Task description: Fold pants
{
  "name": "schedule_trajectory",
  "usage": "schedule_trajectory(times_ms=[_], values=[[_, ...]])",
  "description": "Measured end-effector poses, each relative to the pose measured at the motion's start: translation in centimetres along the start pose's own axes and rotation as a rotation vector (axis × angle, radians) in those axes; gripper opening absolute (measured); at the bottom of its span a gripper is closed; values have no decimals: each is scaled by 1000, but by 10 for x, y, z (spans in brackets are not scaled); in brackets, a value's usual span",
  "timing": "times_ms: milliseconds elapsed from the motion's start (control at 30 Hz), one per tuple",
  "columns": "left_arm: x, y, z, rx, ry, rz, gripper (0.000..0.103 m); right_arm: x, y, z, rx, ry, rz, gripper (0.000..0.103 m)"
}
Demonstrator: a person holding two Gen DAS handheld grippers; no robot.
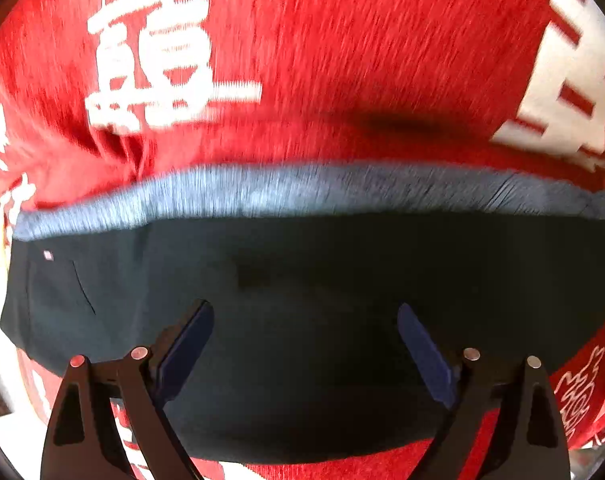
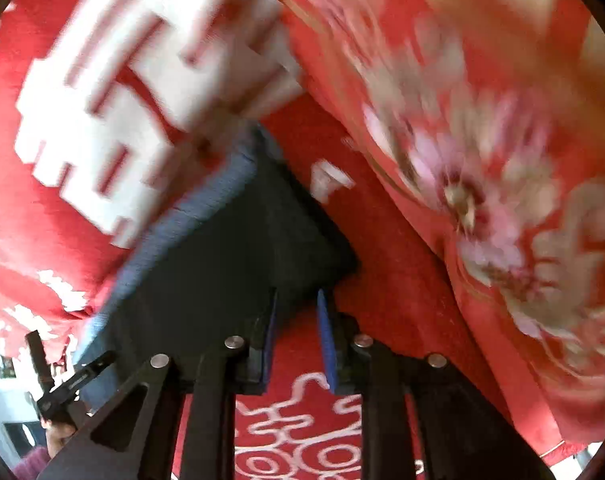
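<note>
The dark navy pants (image 1: 302, 272) lie folded on a red blanket, and their grey-blue waistband (image 1: 302, 192) runs across the middle of the left wrist view. My left gripper (image 1: 304, 306) points straight down over the dark cloth with its jaws wide apart, its blue pads (image 1: 186, 344) holding nothing. In the right wrist view the pants (image 2: 230, 256) reach to a corner just ahead of my right gripper (image 2: 298, 294). Its blue pads (image 2: 326, 332) stand a narrow gap apart, and red blanket shows through the gap. Both views are blurred.
The red blanket (image 1: 342, 40) with large white characters covers the surface. A red floral quilt (image 2: 482, 160) rises at the right of the right wrist view. At its lower left are the other gripper's black frame (image 2: 74, 380) and a person's hand (image 2: 58, 436).
</note>
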State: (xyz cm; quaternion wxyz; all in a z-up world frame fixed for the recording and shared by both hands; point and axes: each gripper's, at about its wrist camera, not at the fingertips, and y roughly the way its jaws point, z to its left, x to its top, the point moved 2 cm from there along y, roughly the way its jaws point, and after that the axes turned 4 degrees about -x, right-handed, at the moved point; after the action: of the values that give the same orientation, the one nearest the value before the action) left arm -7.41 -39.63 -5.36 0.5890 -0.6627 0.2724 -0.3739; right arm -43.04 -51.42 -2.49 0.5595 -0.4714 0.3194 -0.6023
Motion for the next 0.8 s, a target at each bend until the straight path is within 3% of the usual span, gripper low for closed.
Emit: schedule_trajectory(times_ms=[100,233,333,400,433,500,567,633,700,800], values=[[23,-4,-12,-2,15,-46,94,22,0,36,13,-161,-20,23],[57,12,-23,2,-18,-80,94,62,52,69,50,-242,46,23],[64,39,-30,76,-20,-57,94,68,84,77,-17,-282,92,23],[66,51,-34,52,-41,-68,96,74,92,67,-96,-320,62,17],[66,50,-27,39,-59,-70,96,77,91,59,-84,-299,46,15],[64,47,-11,61,-68,-65,96,85,84,39,-70,-208,34,1],[60,40,7,98,-74,-53,96,88,80,26,-42,-133,42,1],[52,25,27,112,-83,-42,96,86,73,27,-50,-105,50,9],[40,11,43,144,-67,-38,96,74,61,37,-37,-105,65,26],[14,-3,70,155,-76,-15,96,43,47,56,122,-77,115,41]])
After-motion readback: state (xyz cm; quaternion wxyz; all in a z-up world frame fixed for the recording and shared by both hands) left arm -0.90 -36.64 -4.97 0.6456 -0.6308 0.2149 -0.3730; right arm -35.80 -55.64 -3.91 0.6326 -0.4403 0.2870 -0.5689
